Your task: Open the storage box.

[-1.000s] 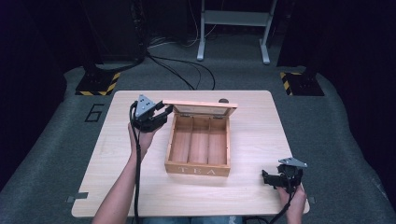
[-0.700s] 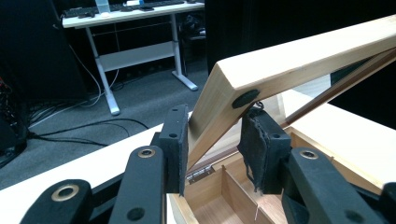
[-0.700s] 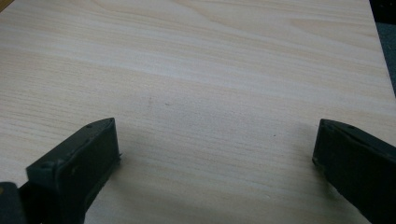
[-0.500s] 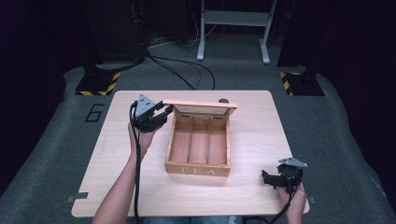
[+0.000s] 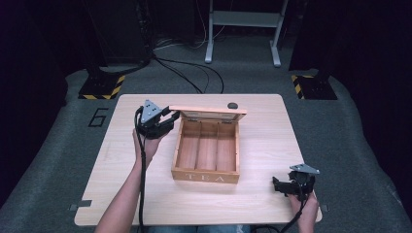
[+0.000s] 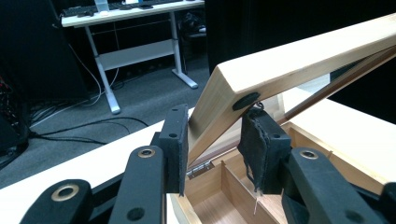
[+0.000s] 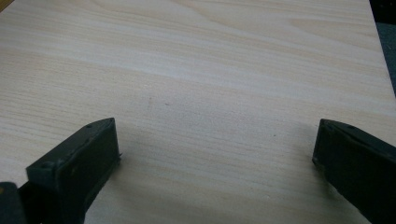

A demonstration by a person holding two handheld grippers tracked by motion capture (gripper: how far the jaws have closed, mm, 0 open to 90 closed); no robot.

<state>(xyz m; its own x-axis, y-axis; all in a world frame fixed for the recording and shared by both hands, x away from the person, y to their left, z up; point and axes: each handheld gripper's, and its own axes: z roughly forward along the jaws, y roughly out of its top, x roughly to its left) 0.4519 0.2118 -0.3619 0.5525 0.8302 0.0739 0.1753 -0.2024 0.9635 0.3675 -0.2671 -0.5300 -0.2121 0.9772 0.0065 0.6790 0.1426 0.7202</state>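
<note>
A wooden tea box with three bare compartments sits mid-table, "TEA" on its front wall. Its lid stands raised at the back edge. My left gripper is at the lid's left end, shut on it. In the left gripper view the lid slants up to the right, and its corner sits between the two pads of the gripper, above the hinge. My right gripper rests low at the table's front right, open, with only bare tabletop between its jaws.
A small dark round object lies on the table just behind the lid. Cables and a white desk frame are on the floor beyond the far edge. Striped floor markers flank the table.
</note>
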